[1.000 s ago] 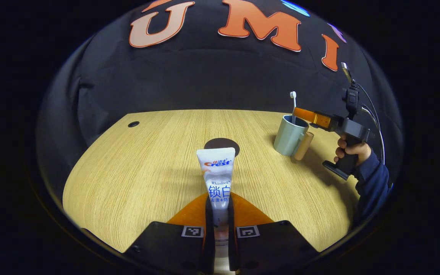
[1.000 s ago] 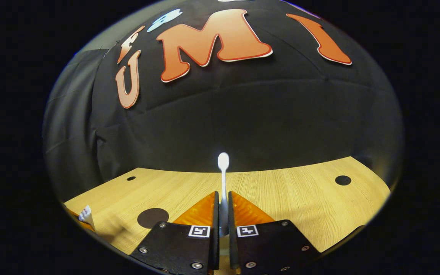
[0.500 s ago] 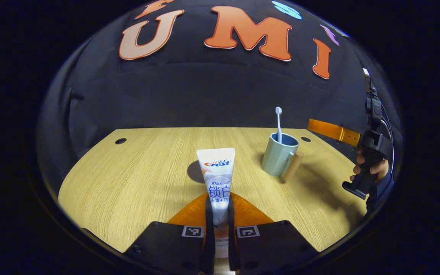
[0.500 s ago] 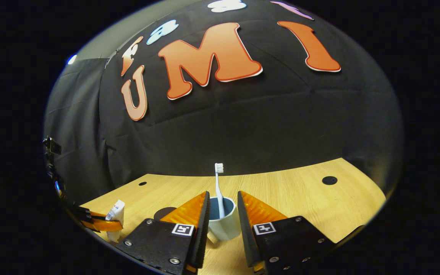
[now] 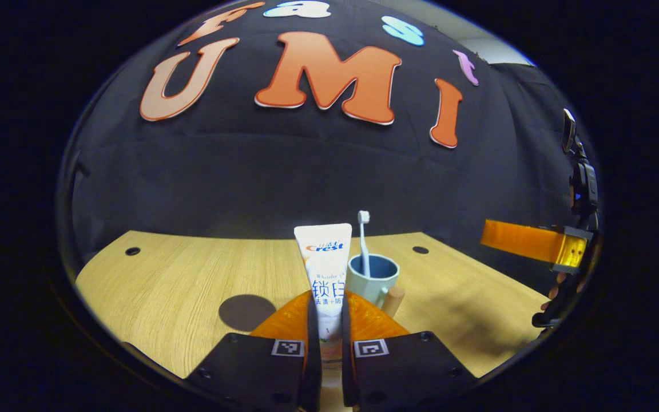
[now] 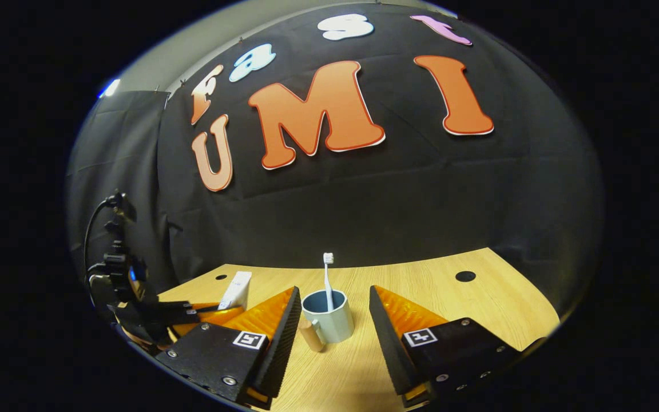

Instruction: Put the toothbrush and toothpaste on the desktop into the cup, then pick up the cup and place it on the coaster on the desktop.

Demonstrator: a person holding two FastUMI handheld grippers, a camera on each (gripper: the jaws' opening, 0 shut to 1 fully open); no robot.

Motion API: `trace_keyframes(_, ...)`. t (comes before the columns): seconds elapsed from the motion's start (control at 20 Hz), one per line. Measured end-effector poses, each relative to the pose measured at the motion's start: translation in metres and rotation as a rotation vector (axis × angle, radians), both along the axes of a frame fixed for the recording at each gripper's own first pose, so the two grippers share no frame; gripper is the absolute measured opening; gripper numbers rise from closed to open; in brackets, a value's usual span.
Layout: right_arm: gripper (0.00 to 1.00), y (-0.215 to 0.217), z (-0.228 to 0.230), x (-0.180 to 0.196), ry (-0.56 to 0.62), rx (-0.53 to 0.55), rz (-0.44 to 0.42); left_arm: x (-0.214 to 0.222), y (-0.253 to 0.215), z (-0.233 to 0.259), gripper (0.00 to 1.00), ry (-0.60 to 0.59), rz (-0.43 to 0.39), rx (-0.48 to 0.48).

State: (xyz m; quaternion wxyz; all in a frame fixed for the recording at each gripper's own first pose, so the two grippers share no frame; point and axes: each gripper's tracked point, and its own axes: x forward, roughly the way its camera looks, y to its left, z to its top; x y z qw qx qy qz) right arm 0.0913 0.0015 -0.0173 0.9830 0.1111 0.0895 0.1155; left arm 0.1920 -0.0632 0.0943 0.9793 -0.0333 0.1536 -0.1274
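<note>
My left gripper is shut on a white toothpaste tube, held upright just left of and in front of the blue-grey cup. The cup stands on the wooden desk with its wooden handle facing me. A white toothbrush stands in it, head up. A dark round coaster lies on the desk to the left. In the right gripper view my right gripper is open, its fingers either side of the cup and apart from it. The toothbrush rises from the cup, and the toothpaste shows at the left.
The wooden desk has small dark holes near its back edge. The right gripper and the hand holding it sit at the far right of the left gripper view. The left gripper's body and cables show at the left of the right gripper view.
My right gripper let go of the toothbrush, which now stands in the cup, opened wide and drew back. My left gripper carried the toothpaste over towards the cup.
</note>
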Motion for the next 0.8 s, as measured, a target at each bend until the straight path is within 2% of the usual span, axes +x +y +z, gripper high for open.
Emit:
trace_keyframes(0.1,0.75,-0.007,0.001,-0.014,-0.009,0.016,-0.012,0.011,-0.018,0.014,0.17,-0.055,-0.022,-0.020)
trace_keyframes(0.15,0.82,-0.011,0.001,-0.021,-0.004,0.018,-0.014,0.017,-0.024,0.019,0.18,-0.079,-0.028,-0.040)
trace_keyframes(0.2,0.75,-0.015,-0.002,-0.027,0.006,0.016,-0.019,0.023,-0.030,0.027,0.18,-0.104,-0.030,-0.062)
trace_keyframes(0.4,0.80,-0.032,0.004,-0.044,-0.002,0.014,-0.043,0.048,-0.042,0.052,0.17,-0.205,-0.027,-0.135)
trace_keyframes(0.8,0.84,-0.045,0.002,-0.061,-0.006,0.033,-0.056,0.090,-0.062,0.079,0.17,-0.307,-0.047,-0.217)
